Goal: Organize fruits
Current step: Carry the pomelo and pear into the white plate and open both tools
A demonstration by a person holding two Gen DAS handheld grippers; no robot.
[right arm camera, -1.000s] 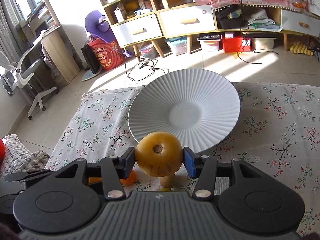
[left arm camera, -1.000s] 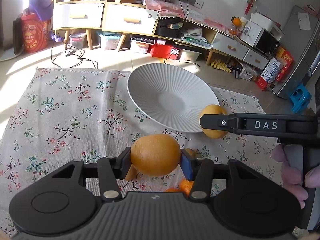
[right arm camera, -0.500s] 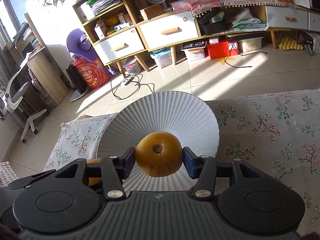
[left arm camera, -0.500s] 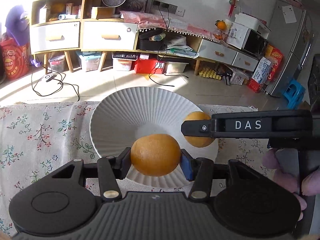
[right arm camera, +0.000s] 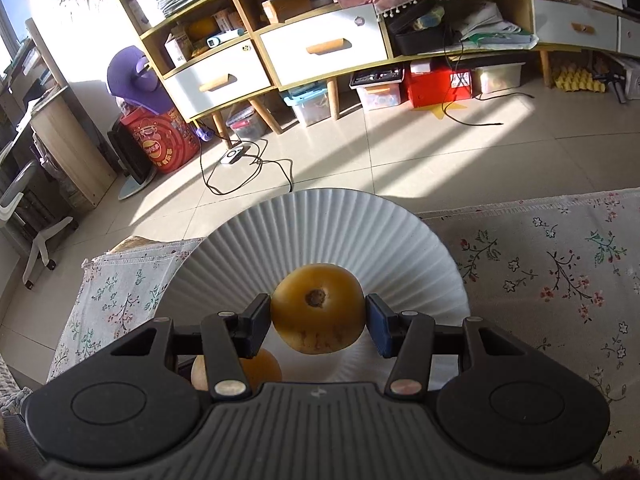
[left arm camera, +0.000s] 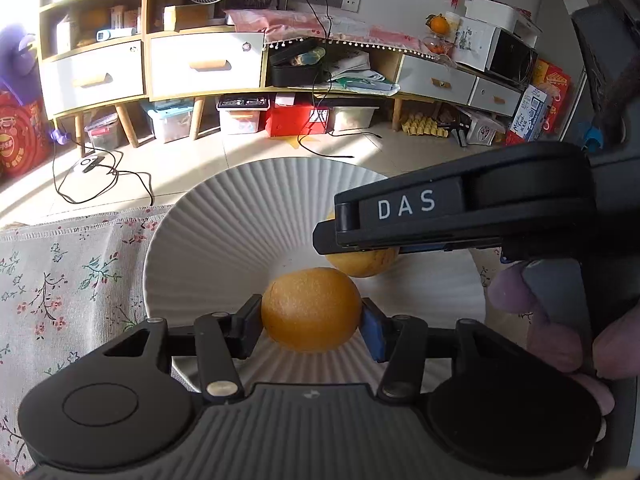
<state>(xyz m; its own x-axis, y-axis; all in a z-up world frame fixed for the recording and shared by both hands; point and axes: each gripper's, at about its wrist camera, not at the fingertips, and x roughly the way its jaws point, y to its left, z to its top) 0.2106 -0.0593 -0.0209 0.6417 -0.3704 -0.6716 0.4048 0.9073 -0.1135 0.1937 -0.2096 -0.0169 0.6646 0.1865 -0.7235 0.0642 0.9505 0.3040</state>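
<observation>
Left gripper (left arm camera: 311,316) clamped on an orange (left arm camera: 310,308), pads pressing both sides, held above the near part of the white ribbed plate (left arm camera: 224,216). Right gripper (right arm camera: 319,320) clamped on a yellow-orange fruit (right arm camera: 318,308), stem end facing the camera, also over the plate, just beyond and right of the orange. Plate sits at the far edge of the table, on a floral cloth (right arm camera: 560,264). A hand (left arm camera: 560,340) grips the right gripper's handle.
</observation>
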